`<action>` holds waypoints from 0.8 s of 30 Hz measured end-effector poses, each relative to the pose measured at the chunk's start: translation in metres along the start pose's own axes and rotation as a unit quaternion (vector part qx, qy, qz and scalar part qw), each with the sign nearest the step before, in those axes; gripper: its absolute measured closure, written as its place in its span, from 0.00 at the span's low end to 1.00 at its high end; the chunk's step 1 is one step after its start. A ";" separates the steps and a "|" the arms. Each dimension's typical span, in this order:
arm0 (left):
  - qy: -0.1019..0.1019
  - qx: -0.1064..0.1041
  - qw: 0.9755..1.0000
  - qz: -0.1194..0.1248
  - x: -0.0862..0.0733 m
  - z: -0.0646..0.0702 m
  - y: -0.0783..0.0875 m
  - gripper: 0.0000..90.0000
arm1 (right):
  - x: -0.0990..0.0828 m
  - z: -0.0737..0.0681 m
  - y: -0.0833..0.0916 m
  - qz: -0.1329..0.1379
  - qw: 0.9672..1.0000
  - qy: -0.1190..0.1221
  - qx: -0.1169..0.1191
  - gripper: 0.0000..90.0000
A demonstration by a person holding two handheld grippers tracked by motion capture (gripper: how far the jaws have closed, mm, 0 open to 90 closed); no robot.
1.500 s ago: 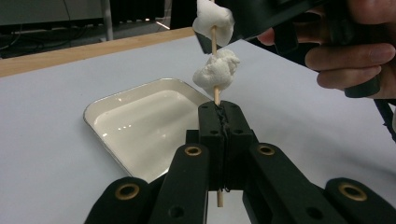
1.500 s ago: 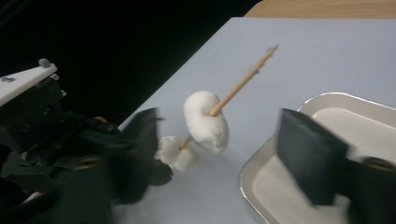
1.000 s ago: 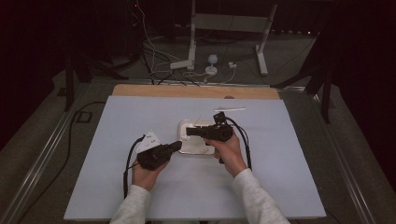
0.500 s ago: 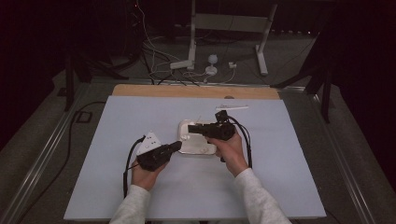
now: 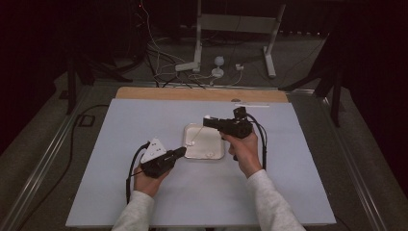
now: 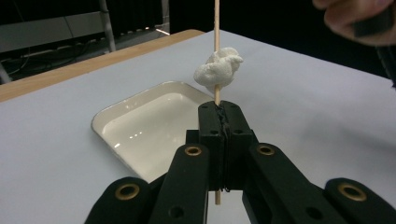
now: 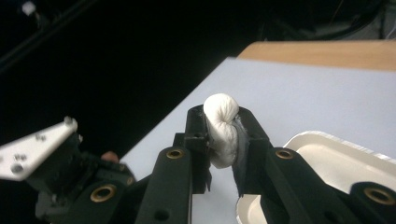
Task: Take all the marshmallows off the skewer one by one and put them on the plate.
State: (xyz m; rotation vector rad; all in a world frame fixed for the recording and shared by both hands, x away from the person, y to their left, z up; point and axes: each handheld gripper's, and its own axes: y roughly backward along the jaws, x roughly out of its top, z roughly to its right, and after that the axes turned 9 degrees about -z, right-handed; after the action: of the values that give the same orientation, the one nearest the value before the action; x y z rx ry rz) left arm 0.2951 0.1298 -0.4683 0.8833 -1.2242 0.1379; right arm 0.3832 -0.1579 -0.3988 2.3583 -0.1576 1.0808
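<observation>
Left gripper (image 6: 218, 116) clamps thin wooden skewer (image 6: 216, 28) upright, one white marshmallow (image 6: 218, 70) threaded; right gripper (image 7: 223, 135) pinches second squashed white marshmallow (image 7: 221, 128), right of skewer tip, over white rectangular tray (image 5: 211, 153).

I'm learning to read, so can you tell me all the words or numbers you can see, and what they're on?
No words or numbers can be read here.
The grey plate on the left gripper has a few tiny dark marks, too small and blurred to read.
The white tray, skewer, marshmallows and table are plain.
</observation>
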 end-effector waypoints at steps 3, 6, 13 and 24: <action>0.019 -0.002 1.000 0.010 -0.001 -0.005 0.003 1.00 | 0.004 0.003 0.011 0.005 1.000 0.000 -0.003 0.87; 0.026 -0.002 1.000 0.014 -0.001 -0.006 0.004 1.00 | 0.004 0.003 0.015 0.000 1.000 0.010 -0.014 0.87; 0.035 -0.001 0.999 0.012 -0.001 -0.007 0.002 1.00 | 0.001 0.007 0.014 -0.013 0.999 0.020 -0.040 0.86; 0.053 -0.005 0.998 0.011 0.000 -0.009 0.002 1.00 | -0.014 0.018 -0.002 -0.046 0.994 0.026 -0.094 0.85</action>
State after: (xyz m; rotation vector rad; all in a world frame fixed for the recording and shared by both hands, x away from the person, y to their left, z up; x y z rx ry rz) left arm 0.3009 0.1368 -0.4677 0.8429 -1.1348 0.1946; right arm 0.3864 -0.1669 -0.4192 2.1464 -0.1246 1.0347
